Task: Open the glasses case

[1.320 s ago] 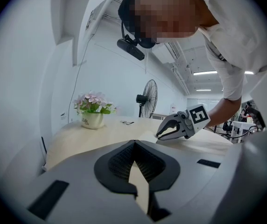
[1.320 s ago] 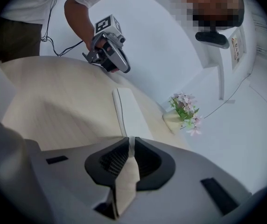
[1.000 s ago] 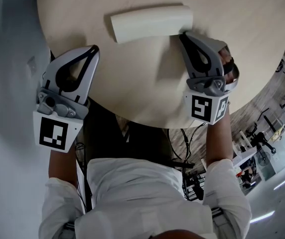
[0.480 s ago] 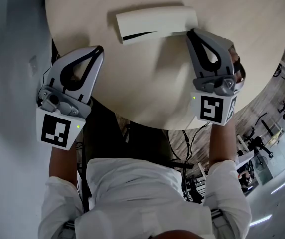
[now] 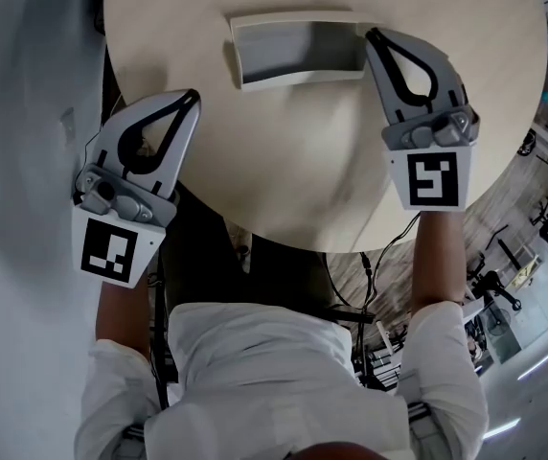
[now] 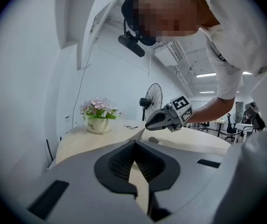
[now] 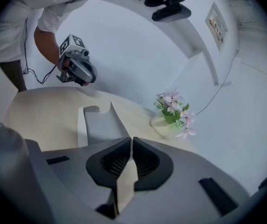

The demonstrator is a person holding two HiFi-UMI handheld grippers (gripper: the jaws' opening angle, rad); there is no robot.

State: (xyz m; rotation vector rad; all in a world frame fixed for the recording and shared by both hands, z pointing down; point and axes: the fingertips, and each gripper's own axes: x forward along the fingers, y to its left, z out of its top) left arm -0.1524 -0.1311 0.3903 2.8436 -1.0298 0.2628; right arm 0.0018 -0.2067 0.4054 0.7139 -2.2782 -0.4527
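- Glasses case (image 5: 298, 51) lies on the far part of the round desk (image 5: 293, 171). It's open & the grey inside shows; outside is cream.
- In the right gripper view, one half of the case (image 7: 98, 122) lies flat & the other half stands up.
- Right gripper (image 5: 372, 34) is at the case's right end. Its fingers are pressed tight together w/ nothing btwn them.
- The tips are right by the case, but I can't tell if they touch it.
- Left gripper (image 5: 190, 97) is over the near left edge of the desk, well apart from the case. Its fingers are clenched too, holding nothing.
- A little pot of pink flowers (image 7: 173, 111) stands on the desk past the case, nr the white wall.
- A black fan (image 6: 152, 99) stands behind the desk in the left gripper view.
- The person in a white shirt (image 5: 284, 372) leans over the desk w/ one gripper in each hand.
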